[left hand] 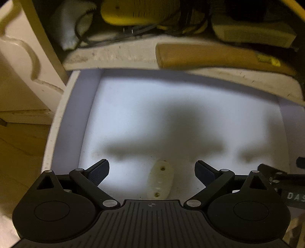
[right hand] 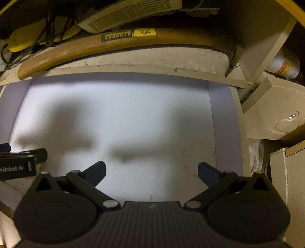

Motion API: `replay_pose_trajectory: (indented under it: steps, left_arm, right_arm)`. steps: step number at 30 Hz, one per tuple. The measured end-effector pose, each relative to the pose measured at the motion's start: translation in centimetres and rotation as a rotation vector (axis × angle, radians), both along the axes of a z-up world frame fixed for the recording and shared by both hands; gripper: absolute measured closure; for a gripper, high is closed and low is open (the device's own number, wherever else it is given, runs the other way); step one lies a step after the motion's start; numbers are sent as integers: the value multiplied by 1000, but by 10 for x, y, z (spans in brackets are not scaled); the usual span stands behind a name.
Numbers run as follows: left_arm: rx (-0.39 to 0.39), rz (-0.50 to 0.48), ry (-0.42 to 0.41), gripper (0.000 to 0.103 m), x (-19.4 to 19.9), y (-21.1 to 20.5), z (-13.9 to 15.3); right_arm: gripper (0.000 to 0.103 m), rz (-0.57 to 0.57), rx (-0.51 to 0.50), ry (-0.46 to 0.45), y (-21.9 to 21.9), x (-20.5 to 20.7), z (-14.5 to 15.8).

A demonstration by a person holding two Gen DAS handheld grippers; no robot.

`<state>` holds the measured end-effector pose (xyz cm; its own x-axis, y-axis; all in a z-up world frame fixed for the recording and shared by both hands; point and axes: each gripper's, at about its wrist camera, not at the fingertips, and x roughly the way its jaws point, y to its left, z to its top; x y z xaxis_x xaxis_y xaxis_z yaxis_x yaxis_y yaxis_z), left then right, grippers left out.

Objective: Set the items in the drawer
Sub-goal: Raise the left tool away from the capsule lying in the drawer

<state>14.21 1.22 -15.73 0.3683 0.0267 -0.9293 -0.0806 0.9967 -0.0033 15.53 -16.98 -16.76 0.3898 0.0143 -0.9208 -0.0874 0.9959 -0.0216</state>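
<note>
Both the left tongs (left hand: 152, 172) and right tongs (right hand: 152, 172) are held spread wide, empty, over the white pulled-out drawer (left hand: 63, 122). A small translucent plastic fitting (left hand: 161, 178) is seen on its floor near the front edge.

Your yellow device (left hand: 133, 13) on the shelf is cut off at the top edge; the hammer's (right hand: 118, 41) label is too blurred to read.

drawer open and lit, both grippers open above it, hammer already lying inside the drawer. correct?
Not quite. The hammer is not in the drawer; the right wrist view shows it on the shelf above the drawer's back edge. The rest holds: drawer open and lit, left gripper and right gripper both open above it.
</note>
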Motion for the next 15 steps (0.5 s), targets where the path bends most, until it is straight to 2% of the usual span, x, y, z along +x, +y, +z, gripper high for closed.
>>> replay_pose_trajectory:
  steps: [5, 11, 15]
  left_arm:
    - [15, -2, -15, 4, 0, 3, 18]
    - [25, 30, -18, 4, -7, 8, 37]
    - [29, 28, -13, 4, -26, 3, 43]
  right_arm:
    - [0, -10, 29, -4, -5, -6, 21]
    - [0, -9, 16, -27, -12, -15, 48]
    - [0, 1, 13, -29, -18, -21, 53]
